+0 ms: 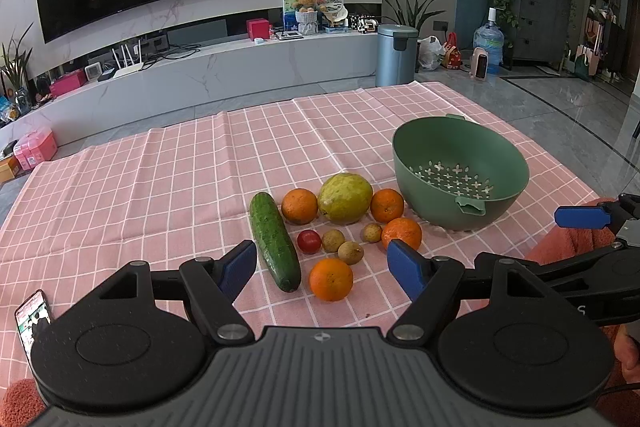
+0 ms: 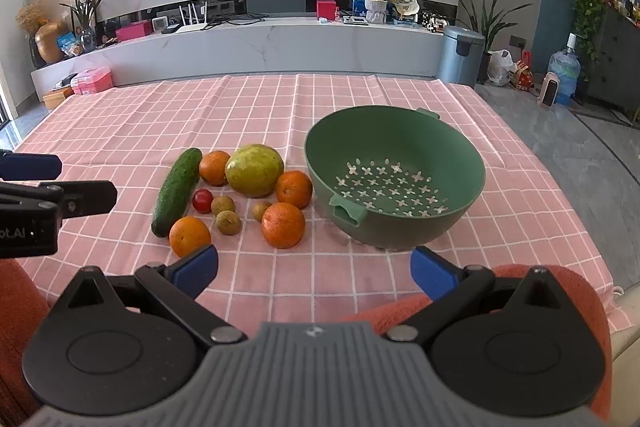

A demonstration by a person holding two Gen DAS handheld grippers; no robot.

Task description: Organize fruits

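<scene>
A pile of fruit lies on the pink checked tablecloth (image 1: 160, 187): a cucumber (image 1: 275, 241), several oranges (image 1: 331, 279), a large green-yellow fruit (image 1: 345, 198), a cherry tomato (image 1: 309, 241) and small brown fruits (image 1: 350, 252). An empty green colander bowl (image 1: 460, 171) stands to their right. My left gripper (image 1: 322, 267) is open and empty, held just short of the nearest orange. My right gripper (image 2: 314, 269) is open and empty, short of the fruit (image 2: 283, 225) and the colander (image 2: 394, 179).
A phone (image 1: 33, 317) lies at the near left of the table. Beyond the table are a white TV bench (image 2: 256, 43), a metal bin (image 1: 396, 55) and a water jug (image 2: 564, 75). An orange-red cushion (image 2: 560, 291) sits at the near right edge.
</scene>
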